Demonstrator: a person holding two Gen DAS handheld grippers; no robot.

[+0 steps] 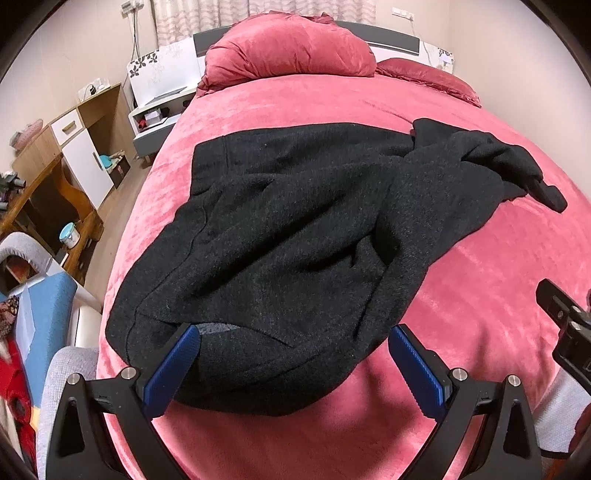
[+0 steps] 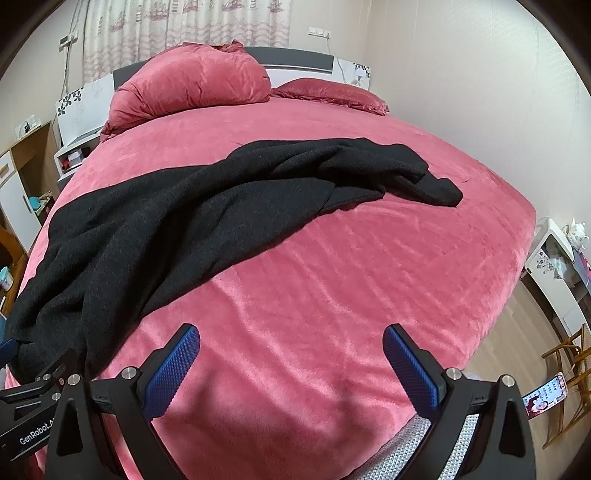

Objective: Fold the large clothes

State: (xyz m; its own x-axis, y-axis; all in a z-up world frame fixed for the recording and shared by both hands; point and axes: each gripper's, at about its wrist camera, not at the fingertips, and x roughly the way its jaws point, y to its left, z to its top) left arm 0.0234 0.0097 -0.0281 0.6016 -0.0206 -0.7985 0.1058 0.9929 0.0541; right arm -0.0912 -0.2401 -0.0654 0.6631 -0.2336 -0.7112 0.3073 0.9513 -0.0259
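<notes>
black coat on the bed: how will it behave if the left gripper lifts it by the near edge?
The coat looks floppy: it lies in soft folds, so it should drape and sag. The thick woolly weave suggests it is fairly heavy, so one pinch may slip. It probably drags on the plush bedspread rather than sliding. The left gripper is open at its near edge.

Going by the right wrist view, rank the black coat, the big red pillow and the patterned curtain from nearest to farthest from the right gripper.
From the right gripper, open over bare bedspread:
1. Black coat: ahead and to the left, stretched across the bed.
2. Big red pillow: at the head of the bed, left of centre.
3. Patterned curtain: on the far wall, behind the headboard.
</notes>
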